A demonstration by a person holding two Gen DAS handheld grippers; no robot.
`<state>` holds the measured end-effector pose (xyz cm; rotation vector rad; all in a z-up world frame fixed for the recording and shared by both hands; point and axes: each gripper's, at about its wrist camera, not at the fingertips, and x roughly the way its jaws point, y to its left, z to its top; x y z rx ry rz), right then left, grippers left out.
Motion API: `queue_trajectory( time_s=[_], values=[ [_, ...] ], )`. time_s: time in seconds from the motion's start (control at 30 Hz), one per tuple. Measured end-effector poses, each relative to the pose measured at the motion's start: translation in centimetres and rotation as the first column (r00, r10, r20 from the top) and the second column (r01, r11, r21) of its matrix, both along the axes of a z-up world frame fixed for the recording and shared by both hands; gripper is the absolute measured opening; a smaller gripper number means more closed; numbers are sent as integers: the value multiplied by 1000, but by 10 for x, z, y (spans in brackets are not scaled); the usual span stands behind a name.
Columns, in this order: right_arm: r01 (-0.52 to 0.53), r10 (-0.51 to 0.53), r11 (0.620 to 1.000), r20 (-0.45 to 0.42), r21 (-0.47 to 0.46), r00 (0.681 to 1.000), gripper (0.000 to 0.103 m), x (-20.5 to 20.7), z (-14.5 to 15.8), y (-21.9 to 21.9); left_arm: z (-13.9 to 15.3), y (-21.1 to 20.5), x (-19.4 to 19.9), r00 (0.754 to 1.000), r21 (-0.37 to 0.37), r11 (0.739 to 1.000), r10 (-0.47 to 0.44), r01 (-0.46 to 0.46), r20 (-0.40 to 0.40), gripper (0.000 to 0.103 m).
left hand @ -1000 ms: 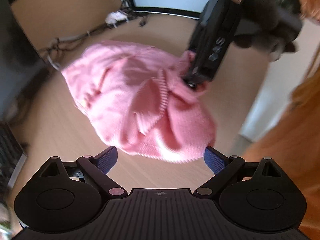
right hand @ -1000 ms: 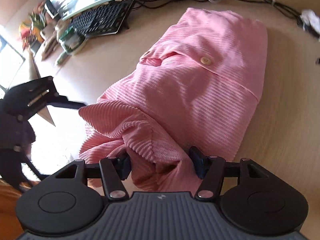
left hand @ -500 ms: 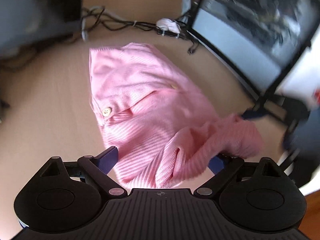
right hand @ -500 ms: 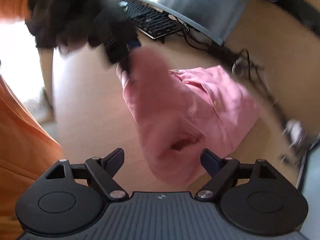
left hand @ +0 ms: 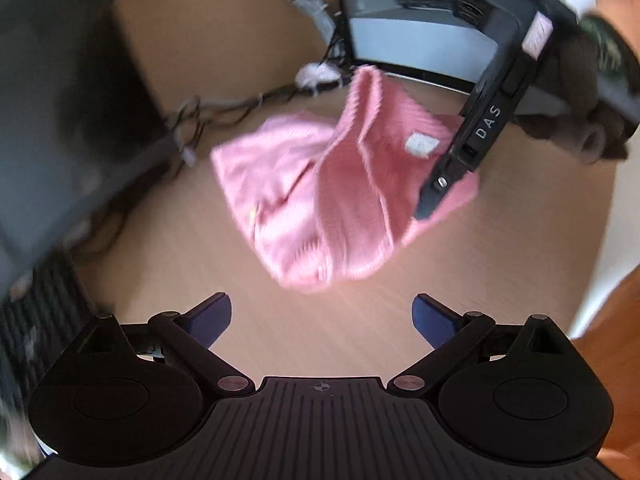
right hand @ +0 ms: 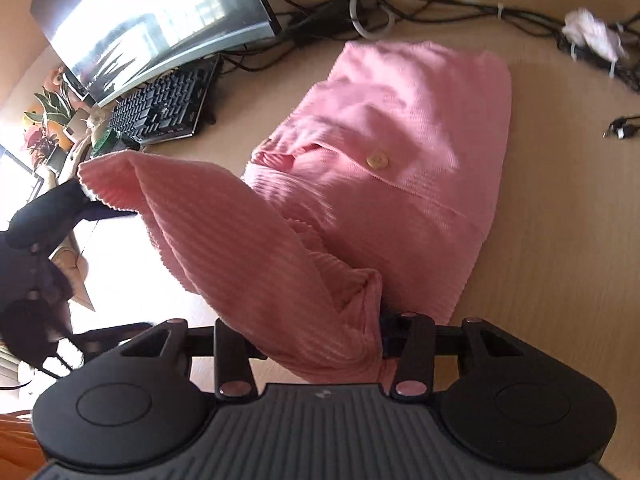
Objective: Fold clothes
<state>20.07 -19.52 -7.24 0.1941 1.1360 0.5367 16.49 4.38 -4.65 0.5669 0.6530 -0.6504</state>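
Pinching pink ribbed fabric, your right tool [right hand: 316,344] has a bunched fold of the pink cardigan [right hand: 404,152] between its jaws, which are closing on it. The fold rises from the tool up and left toward a ribbed cuff edge [right hand: 104,184] that hangs in the air, off the surface [right hand: 560,240].

The rest of the cardigan lies on the surface, spread toward the far side, one pale button [right hand: 377,160] showing on the front placket. From the left wrist view the garment [left hand: 320,200] sits mid-surface, crumpled, with a white label [left hand: 421,144] facing up near the raised part. Your right tool [left hand: 428,210] comes in there from the upper right and its tip is at the cardigan's right edge. That view is motion-blurred, so I can't tell the exact contact from it.

Your left tool [left hand: 322,316] is spread wide, jaws opening, nothing between them. Bare surface [left hand: 320,320] sits under it; the cardigan is just beyond the fingertips, not touching.

Around it: curved monitor [right hand: 160,20] and black keyboard [right hand: 164,108] at far left, a tangle of cables [right hand: 440,8] along the back edge, a white crumpled wad [right hand: 592,36] at far right among the cables. Plants [right hand: 44,120] beyond the keyboard. Your gloved hand [left hand: 580,92] is on the right tool's handle.
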Motion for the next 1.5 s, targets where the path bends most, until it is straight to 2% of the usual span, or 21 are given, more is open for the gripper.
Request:
queue_trajectory(
  time_s=[0.1, 0.2, 0.3, 0.33, 0.37, 0.4, 0.5, 0.57, 0.63, 0.7, 0.83, 0.93, 1.0, 1.1, 1.13, 1.2, 1.27, 1.33, 1.43, 1.47, 1.5],
  values=[
    [-11, 11, 1000, -2, -21, 1000, 44, 1, 3, 6, -12, -23, 15, 989, 36, 993, -117, 114, 86, 100],
    [-7, 8, 999, 17, -39, 1000, 44, 3, 6, 11, -23, -35, 29, 973, 55, 978, -208, 203, 102, 100],
    [-13, 20, 997, 89, -77, 996, 42, -1, 13, 9, -33, -41, 40, 959, 54, 966, -258, 253, 119, 99],
    [-20, 32, 995, 121, -98, 992, 42, -2, 17, 11, -36, -43, 43, 957, 50, 964, -265, 261, 115, 89],
    [-28, 46, 992, 150, -121, 988, 40, -3, 21, 12, -37, -45, 46, 958, 44, 963, -268, 264, 107, 75],
    [-34, 59, 989, 173, -142, 983, 38, -5, 24, 13, -39, -48, 49, 958, 38, 963, -271, 268, 99, 71],
    [-32, 69, 983, 201, -181, 977, 36, -13, 33, 10, -32, -49, 57, 966, -52, 965, -258, 258, 11, 54],
    [-24, 63, 982, 206, -185, 977, 34, -19, 39, 5, -25, -49, 62, 966, -127, 962, -251, 241, -65, 47],
    [-17, 57, 983, 209, -185, 976, 33, -30, 52, 0, -10, -47, 62, 950, -234, 949, -256, 212, -179, 43],
    [-27, 65, 984, 217, -177, 974, 32, -44, 73, -6, 10, -43, 53, 920, -327, 923, -294, 203, -259, 42],
    [-96, 134, 984, 275, -148, 952, 33, -72, 127, -7, 55, -24, 31, 833, -517, 828, -432, 215, -346, 42],
    [-106, 142, 986, 322, -126, 936, 35, -73, 149, -9, 61, -15, 36, 827, -566, 810, -418, 152, -376, 44],
    [-57, 96, 990, 320, -130, 943, 45, -51, 127, -12, 50, -12, 48, 847, -545, 835, -344, 78, -405, 50],
    [39, 5, 986, 266, -161, 964, 55, -15, 76, -21, 27, -4, 59, 877, -442, 896, -181, -39, -445, 64],
    [71, -27, 983, 249, -168, 968, 57, -7, 61, -24, 21, -1, 62, 884, -406, 911, -132, -70, -448, 68],
    [123, -84, 980, 236, -156, 968, 68, 4, 41, -30, 15, 7, 64, 896, -348, 930, -49, -120, -441, 72],
    [149, -118, 982, 234, -119, 965, 70, 10, 38, -35, 22, 17, 61, 909, -340, 930, -14, -141, -416, 78],
    [153, -120, 981, 243, -121, 963, 74, 9, 37, -34, 35, 20, 58, 917, -393, 911, -47, -123, -396, 84],
    [162, -127, 980, 254, -120, 959, 75, 2, 38, -34, 49, 7, 59, 914, -497, 867, -174, -35, -368, 94],
    [165, -130, 979, 257, -119, 957, 75, -2, 40, -35, 49, -4, 64, 907, -513, 859, -214, -3, -363, 94],
    [168, -130, 978, 267, -124, 955, 75, -6, 43, -35, 45, -17, 68, 899, -508, 861, -240, 23, -366, 94]
  ],
)
